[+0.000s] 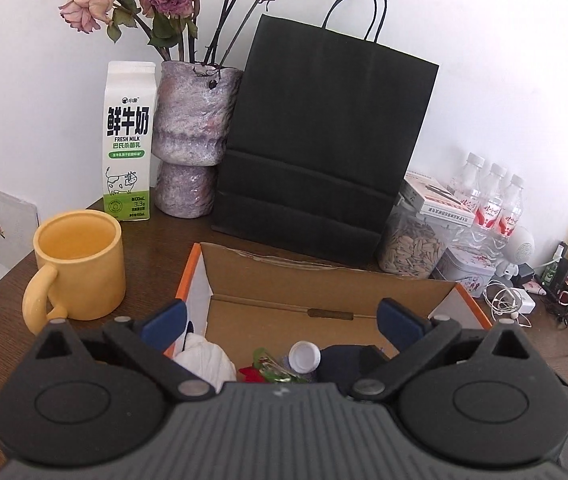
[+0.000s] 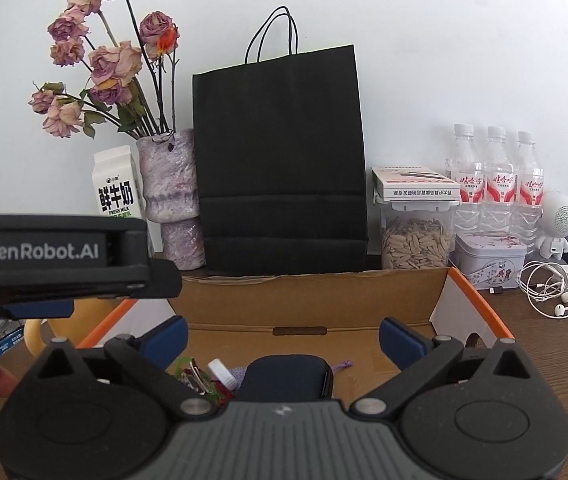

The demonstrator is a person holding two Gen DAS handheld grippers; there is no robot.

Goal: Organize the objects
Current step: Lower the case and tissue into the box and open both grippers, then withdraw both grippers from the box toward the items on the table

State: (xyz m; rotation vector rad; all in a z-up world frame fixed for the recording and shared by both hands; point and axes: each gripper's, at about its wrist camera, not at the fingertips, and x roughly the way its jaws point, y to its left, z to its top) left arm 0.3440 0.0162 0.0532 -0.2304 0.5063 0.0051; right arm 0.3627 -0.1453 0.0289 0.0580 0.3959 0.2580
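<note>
Both grippers hover over the open cardboard box (image 1: 324, 280) on the wooden table (image 1: 148, 236). The left gripper (image 1: 282, 318) has its jaws spread wide, nothing between them. The right gripper (image 2: 282, 334) is likewise spread and empty. Inside the box, at its 6 o'clock end, lie a dark zip case (image 2: 284, 376), a white-capped bottle (image 1: 304, 356) and a white cloth (image 1: 204, 360). A yellow mug (image 1: 80, 264) stands at the box's 9 o'clock; a black paper bag (image 1: 324, 140) stands at 12 o'clock.
</note>
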